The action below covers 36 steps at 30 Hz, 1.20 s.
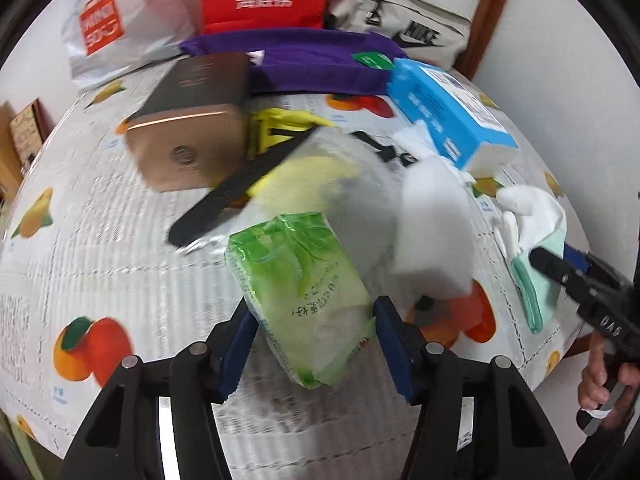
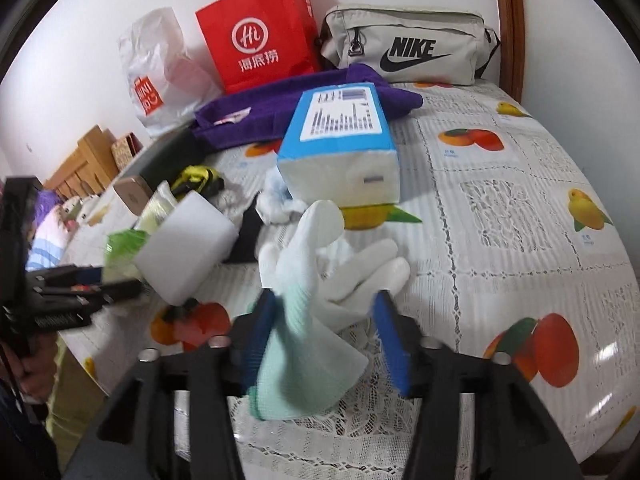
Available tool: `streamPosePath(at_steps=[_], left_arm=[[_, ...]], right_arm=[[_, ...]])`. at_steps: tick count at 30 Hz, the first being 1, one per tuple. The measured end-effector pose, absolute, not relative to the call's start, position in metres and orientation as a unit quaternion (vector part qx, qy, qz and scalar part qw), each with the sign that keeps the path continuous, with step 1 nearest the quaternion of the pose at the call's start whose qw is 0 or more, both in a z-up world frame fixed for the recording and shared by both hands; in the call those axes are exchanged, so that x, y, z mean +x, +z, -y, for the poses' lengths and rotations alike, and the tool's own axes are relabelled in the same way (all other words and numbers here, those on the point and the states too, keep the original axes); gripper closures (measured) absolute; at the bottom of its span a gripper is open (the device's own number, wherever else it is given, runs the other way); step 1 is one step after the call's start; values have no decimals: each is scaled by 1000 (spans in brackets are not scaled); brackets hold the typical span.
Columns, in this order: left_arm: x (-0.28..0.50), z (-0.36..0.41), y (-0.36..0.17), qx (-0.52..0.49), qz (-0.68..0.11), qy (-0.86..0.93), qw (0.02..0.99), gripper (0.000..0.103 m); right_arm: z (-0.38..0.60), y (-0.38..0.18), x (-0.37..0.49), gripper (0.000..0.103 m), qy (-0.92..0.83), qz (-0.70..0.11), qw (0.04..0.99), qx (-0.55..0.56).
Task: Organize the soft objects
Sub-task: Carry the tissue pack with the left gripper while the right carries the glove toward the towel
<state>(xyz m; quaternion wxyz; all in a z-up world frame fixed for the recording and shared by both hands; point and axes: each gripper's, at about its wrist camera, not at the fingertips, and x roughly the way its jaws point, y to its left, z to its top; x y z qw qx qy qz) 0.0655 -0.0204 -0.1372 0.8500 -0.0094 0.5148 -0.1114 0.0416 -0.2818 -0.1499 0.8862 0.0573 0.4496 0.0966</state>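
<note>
Nearest to the left wrist camera, the left gripper [image 1: 314, 336] stands half open around a green tissue pack [image 1: 300, 296], which lies on the table [image 1: 80, 248] between the two blue pads; the left pad seems to touch the pack's edge, but whether both press on it I cannot tell. Just beyond the pack lies a white foam block [image 1: 434, 232], and further a black strap [image 1: 236, 188], a bronze box [image 1: 192, 128] and a blue tissue box [image 1: 448, 116]. In the right wrist view, the right gripper [image 2: 324, 336] is also half open, and a white and mint glove [image 2: 304, 320] lies between its pads. The cuff leans against the left pad, while the right pad stands apart from it, so the glove is not gripped. A purple cloth [image 2: 256, 112], a red paper bag [image 2: 260, 36] and a grey Nike bag [image 2: 404, 48] stay at the far side of the table.
</note>
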Motion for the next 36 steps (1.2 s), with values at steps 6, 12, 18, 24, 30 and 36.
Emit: streamPosePath(at_steps=[6, 12, 18, 24, 30, 36], left_arm=[[63, 6, -141, -19, -511, -110, 852, 45], [66, 12, -148, -4, -502, -102, 859, 32], [63, 6, -143, -11, -489, -113, 865, 50], [59, -9, -128, -24, -473, -108, 874, 50], [60, -22, -113, -42, -463, -98, 880, 50], [69, -29, -96, -51, -453, -87, 886, 50]], right_arm=[[272, -165, 45, 42, 92, -460, 882, 42], [264, -167, 44, 53, 93, -451, 887, 29], [263, -165, 44, 81, 105, -451, 885, 44], [265, -147, 39, 85, 111, -433, 893, 45], [269, -121, 39, 85, 117, -414, 901, 58], [269, -89, 44, 85, 126, -387, 912, 59]])
